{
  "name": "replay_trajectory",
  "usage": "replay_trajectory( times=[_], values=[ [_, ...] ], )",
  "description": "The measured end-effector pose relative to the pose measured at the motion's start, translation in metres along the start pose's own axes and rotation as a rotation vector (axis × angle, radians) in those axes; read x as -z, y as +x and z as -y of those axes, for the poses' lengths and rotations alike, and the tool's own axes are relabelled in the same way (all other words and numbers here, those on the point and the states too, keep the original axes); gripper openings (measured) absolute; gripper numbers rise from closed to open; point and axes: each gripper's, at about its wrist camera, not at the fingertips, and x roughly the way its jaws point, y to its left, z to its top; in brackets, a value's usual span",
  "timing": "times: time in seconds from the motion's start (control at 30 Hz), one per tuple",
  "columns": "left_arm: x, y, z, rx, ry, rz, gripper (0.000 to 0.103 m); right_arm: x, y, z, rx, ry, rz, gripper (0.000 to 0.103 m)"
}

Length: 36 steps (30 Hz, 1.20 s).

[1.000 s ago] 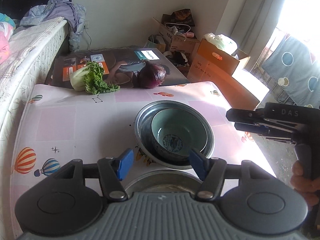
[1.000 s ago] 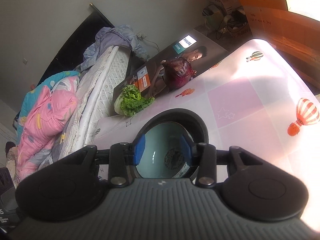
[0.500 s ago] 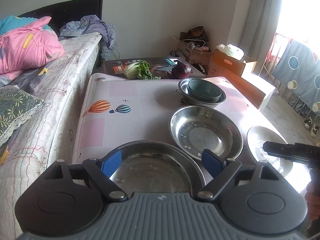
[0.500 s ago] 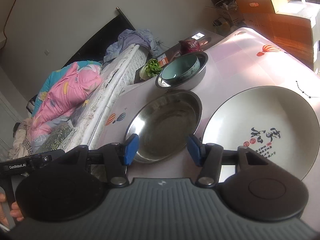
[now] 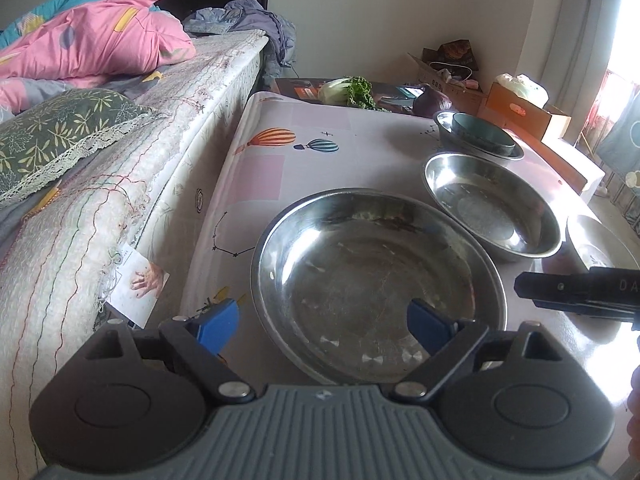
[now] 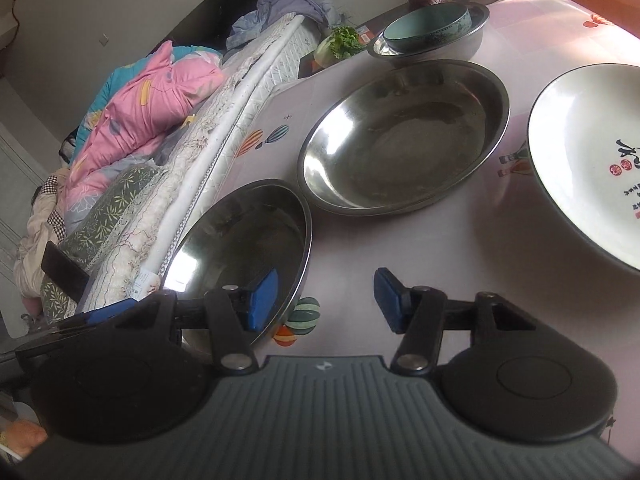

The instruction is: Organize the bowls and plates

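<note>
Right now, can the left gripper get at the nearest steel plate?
Probably yes. The left gripper stands open, one finger over the steel plate and one outside its near rim. Nothing lies in the plate or between it and the fingers, and the right gripper sits off to the side.

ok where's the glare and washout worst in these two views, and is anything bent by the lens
Left wrist view: the window at the right edge is blown out to white, and the nearest steel plate carries soft highlights. Right wrist view: sunlight bleaches the table at the top right. Both views: fisheye bends the bed edge and stretches the plates.
</note>
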Motion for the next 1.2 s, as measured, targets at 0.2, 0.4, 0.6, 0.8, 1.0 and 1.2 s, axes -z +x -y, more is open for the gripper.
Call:
replay_trajectory(
  times=[0.2,0.4,0.6,0.8,1.0,1.2],
  values=[
    [0.003,0.013,-0.009,-0.041,-0.044,0.023,0.091,-0.017,0.027,-0.018,0.046,-0.058,0.013,0.053],
    [0.001,0.028,-0.016,-0.041,-0.083,-0.02,0.076,-0.025,0.048,-0.021,0.085,-0.083,0.011,0.046],
    [0.004,0.035,-0.018,-0.041,-0.102,-0.048,0.062,-0.025,0.059,-0.022,0.105,-0.118,-0.001,0.025],
    [0.005,0.038,-0.014,-0.058,-0.098,-0.051,0.047,-0.022,0.06,-0.023,0.092,-0.124,0.007,0.016],
    [0.004,0.038,-0.015,-0.057,-0.101,-0.054,0.034,-0.019,0.06,-0.023,0.079,-0.121,-0.002,0.012],
    [0.005,0.036,-0.017,-0.056,-0.107,-0.063,0.024,-0.013,0.057,-0.019,0.07,-0.093,0.0,0.012]
  ],
)
